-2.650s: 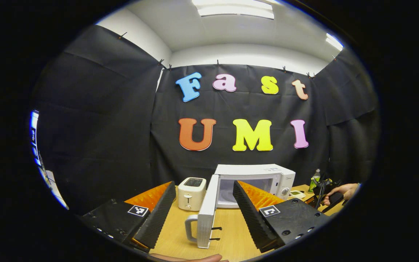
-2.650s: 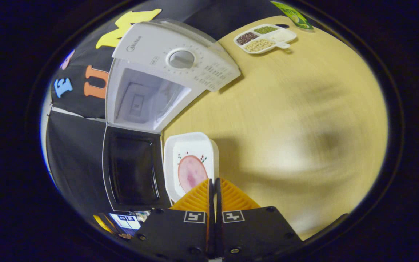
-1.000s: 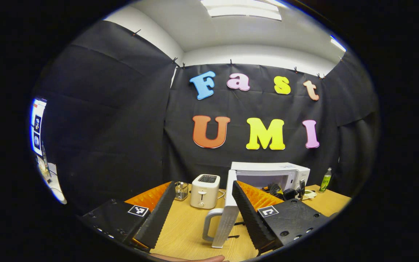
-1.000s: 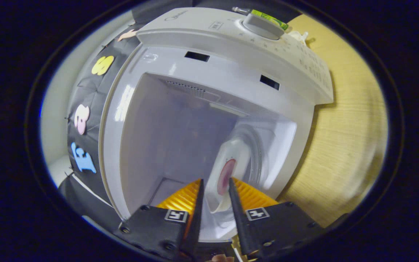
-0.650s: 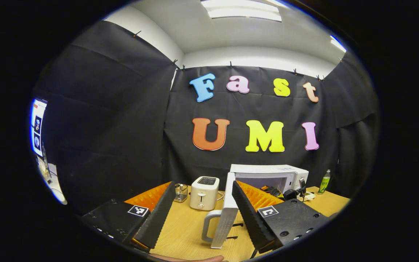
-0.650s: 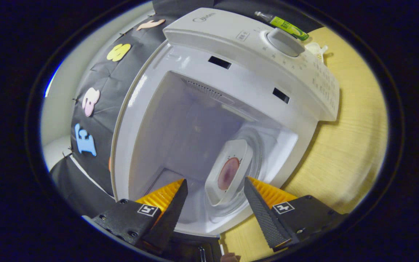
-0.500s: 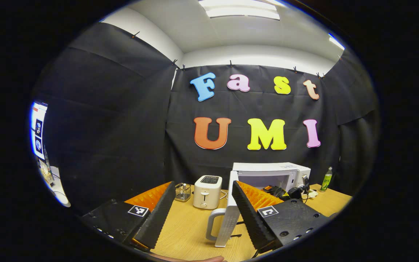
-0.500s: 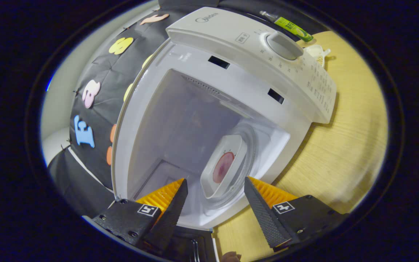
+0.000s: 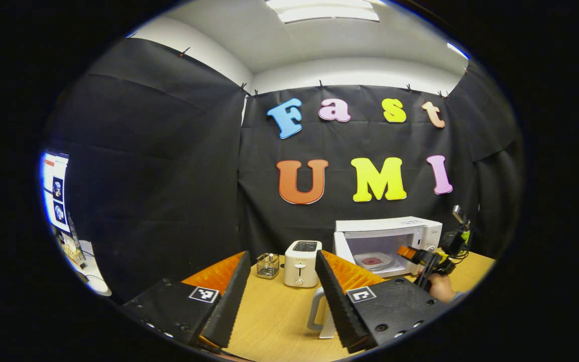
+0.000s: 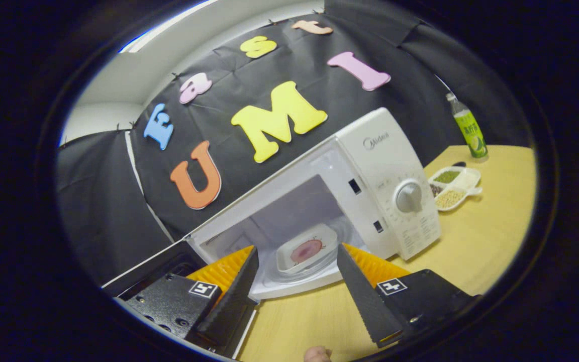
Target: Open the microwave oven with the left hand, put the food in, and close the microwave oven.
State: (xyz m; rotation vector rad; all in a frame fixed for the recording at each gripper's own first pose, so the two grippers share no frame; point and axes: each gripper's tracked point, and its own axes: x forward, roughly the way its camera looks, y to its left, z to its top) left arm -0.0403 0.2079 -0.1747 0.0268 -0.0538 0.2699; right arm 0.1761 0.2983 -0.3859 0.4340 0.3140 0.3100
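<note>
The white microwave [image 9: 390, 229] stands at the back of the table with its door [image 9: 326, 329] swung open; the door handle [image 9: 315, 314] shows beside my left gripper's near finger. A white plate with a pink round of food [image 10: 309, 249] rests on the turntable inside the microwave [image 10: 390, 166]. My right gripper [image 10: 297, 251] is open just outside the cavity, its fingers apart on either side of the plate's line and touching nothing. In the left gripper view the right gripper [image 9: 415, 254] hangs before the opening, held by a hand [image 9: 440, 286]. My left gripper [image 9: 280, 257] is open and empty, short of the door.
A white toaster [image 9: 302, 262] and a small wire basket [image 9: 268, 265] stand left of the microwave. Right of it are a divided white tray of beans [image 10: 453, 188] and a green bottle [image 10: 465, 125]. The wooden table [image 10: 485, 236] runs bare in front.
My right gripper carried the plate into the microwave, opened, left it on the turntable and drew back out. My left gripper stayed open and swung left.
</note>
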